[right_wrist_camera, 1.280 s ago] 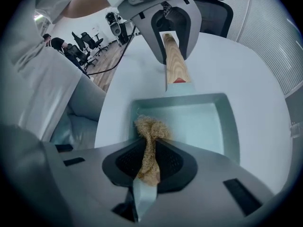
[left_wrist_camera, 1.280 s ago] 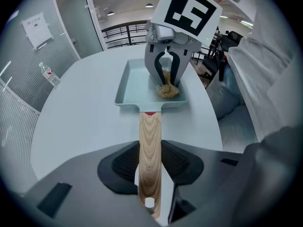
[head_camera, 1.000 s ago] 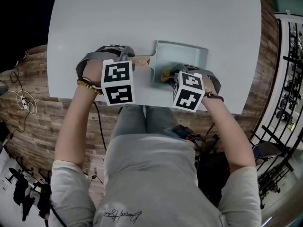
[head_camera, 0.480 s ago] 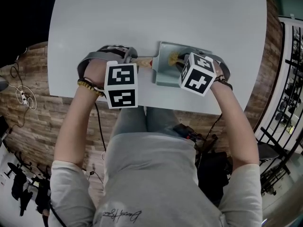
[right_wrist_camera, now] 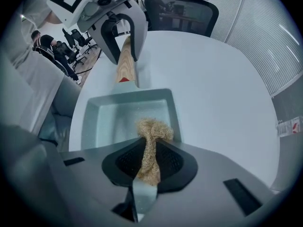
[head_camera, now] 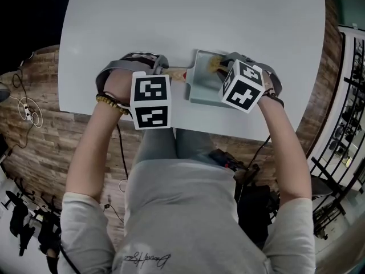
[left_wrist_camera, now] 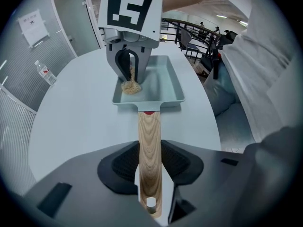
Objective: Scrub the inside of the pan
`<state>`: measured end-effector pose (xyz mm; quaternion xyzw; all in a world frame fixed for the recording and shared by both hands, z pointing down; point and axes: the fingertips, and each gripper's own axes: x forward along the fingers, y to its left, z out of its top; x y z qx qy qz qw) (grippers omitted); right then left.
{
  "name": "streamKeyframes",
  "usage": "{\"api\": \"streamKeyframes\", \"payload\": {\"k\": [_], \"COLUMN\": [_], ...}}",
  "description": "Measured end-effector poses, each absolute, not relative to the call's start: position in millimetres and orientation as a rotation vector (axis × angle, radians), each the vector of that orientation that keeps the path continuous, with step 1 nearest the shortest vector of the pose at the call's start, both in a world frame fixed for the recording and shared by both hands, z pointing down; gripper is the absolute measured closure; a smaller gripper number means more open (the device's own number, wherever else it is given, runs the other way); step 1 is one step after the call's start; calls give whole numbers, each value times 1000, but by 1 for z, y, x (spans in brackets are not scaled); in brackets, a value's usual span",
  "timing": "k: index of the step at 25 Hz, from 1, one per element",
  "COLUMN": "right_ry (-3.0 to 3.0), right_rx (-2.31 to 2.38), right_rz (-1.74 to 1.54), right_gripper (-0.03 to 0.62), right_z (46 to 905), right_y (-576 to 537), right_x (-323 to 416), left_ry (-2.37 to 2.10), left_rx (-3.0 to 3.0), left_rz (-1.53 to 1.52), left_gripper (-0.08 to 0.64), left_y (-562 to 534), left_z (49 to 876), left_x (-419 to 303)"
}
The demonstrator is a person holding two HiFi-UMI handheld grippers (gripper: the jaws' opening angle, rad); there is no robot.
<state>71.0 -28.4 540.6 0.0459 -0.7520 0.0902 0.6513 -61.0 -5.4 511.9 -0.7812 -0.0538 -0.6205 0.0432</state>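
Right gripper is clamped on the scrubber and points straight down into the pan. Left gripper is clamped on the pan's handle, pinning it to the table.

Layout, head view, largest first:
- Table: pale and round-edged, with all the work at its 6 o'clock edge.
- Pan: rectangular, grey-blue, sits flat near that edge.
- Handle: wooden, sticks out of the pan at 9 o'clock and runs between the left jaws.
- Scrubber: tan fibre wad. Its free end bulges below the right jaws and looks to be touching the pan floor by the 12 o'clock wall.

Step, as I read it: mid-scrub, at the far end of a stroke across the floor. Can't tell how much of the floor is covered; no dirt is visible.

Next move calls for a drag back toward the 6 o'clock wall with steady downward pressure. The left grip should stay firm so the pan doesn't skate, and the corners need passes too.
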Motion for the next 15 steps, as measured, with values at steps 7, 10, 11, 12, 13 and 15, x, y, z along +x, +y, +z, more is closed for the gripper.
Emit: {"api": "streamKeyframes", "payload": {"k": [7, 10, 11, 12, 13, 15], "right_ry": [-1689, -1693, -1694, -1694, -1694, -1692], "right_rx": [24, 7, 1, -6, -14, -32], "right_rz": [268, 276, 279, 283, 289, 299], "right_gripper": [515, 515, 515, 515, 515, 515], "right_z": [539, 539, 539, 539, 539, 539], "right_y": [5, 20, 25, 29, 34, 43], "right_x": [72, 70, 69, 69, 68, 67], "left_ry": [-173, -174, -176, -177, -177, -172], "left_rx": [-2367, -2368, -2370, -2372, -2373, -2370], "left_rz": [-1933, -1936, -1937, -1939, -1940, -1942], "left_gripper": [411, 411, 411, 411, 411, 411], "left_y": [-7, -8, -9, -10, -10, -12], "left_z": [513, 513, 513, 514, 514, 514], "left_x": [-62, -63, -64, -65, -65, -66]}}
